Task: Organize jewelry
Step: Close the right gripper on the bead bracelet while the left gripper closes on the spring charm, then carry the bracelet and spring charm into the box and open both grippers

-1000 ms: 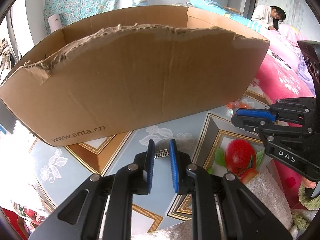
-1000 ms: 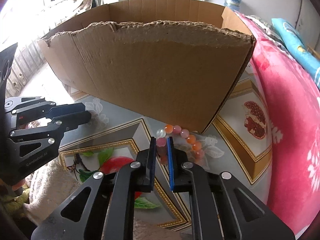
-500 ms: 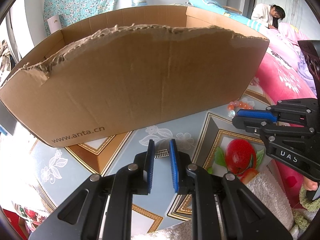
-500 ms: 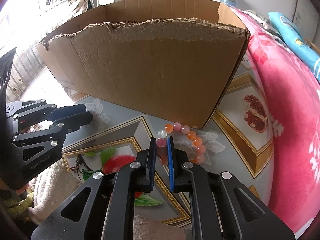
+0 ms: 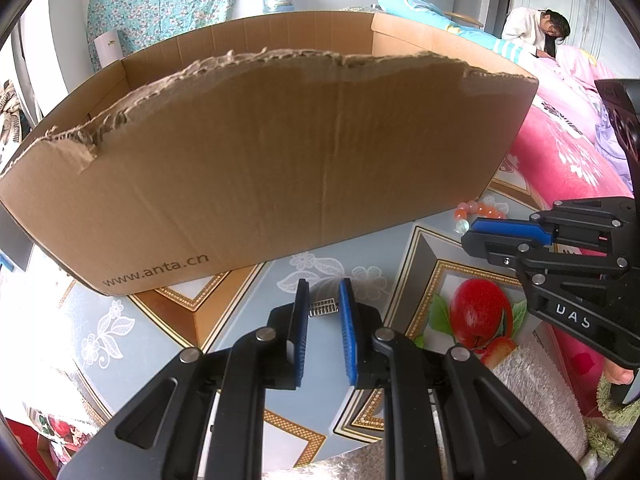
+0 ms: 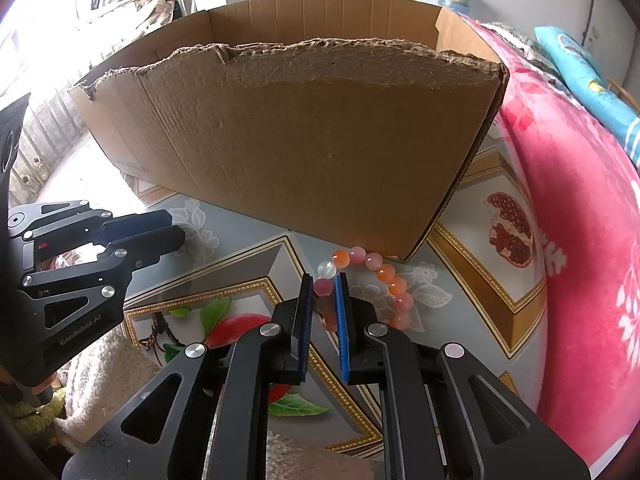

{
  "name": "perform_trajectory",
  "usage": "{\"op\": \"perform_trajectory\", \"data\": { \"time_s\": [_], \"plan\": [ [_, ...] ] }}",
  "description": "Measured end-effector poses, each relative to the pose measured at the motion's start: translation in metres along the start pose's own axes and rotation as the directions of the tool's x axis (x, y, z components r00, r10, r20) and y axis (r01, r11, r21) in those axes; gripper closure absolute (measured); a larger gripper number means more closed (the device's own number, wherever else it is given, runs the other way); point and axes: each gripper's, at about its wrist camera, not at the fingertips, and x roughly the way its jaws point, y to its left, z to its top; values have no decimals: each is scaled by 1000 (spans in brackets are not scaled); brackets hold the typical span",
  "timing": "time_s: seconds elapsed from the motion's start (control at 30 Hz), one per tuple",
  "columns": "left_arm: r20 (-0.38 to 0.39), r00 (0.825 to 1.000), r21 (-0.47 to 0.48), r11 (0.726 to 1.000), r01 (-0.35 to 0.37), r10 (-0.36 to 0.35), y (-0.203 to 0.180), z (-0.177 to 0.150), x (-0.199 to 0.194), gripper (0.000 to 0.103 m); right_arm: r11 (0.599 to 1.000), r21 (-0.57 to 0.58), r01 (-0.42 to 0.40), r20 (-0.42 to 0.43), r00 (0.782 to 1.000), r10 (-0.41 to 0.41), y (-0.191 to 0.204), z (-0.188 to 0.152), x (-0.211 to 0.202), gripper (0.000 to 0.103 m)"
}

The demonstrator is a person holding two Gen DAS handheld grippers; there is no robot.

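Crowding the table edge [image 6: 520, 312], cardboard box [image 6: 320, 152] nearly touches bead bracelet [image 6: 380, 276].

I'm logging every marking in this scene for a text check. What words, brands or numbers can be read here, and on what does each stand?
"www.anta.cn": printed on the cardboard box, lower left of its front wall.
"UAS": white letters on the right gripper.
"GenRobot.AI": small print on the left gripper.
Faint print low on the box in the right wrist view: too blurred to read.

A lived-in bedroom of a home. A pink floral blanket [image 6: 580, 240] is covering the bed beside the worktop [image 5: 120, 320]; a person in white [image 5: 532, 32] is sitting at its far end. A floral cloth [image 5: 160, 4] is hanging on the wall.
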Motion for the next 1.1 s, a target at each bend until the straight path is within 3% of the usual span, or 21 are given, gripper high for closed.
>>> {"op": "perform_trajectory", "data": {
  "time_s": [0.47, 0.67, 0.83, 1.1],
  "plan": [
    [2, 1000, 6, 1000, -1, 1, 0, 0, 0, 89, 1000, 5, 7, 11, 1000, -7, 3, 0, 2, 89],
    [0, 1000, 14, 1000, 10, -10, 0, 1, 1, 89, 998, 66, -22, 7, 1000, 22, -7, 1, 0, 95],
    [17, 998, 11, 998, 63, -64, 5, 1, -8, 89, 989, 134, -68, 42, 997, 63, -26, 3, -18, 96],
    [132, 976, 49, 985, 167, -172, 12, 3, -61, 89, 951, 279, -132, 127, 987, 100, -72, 2, -62, 96]
  ]
}}
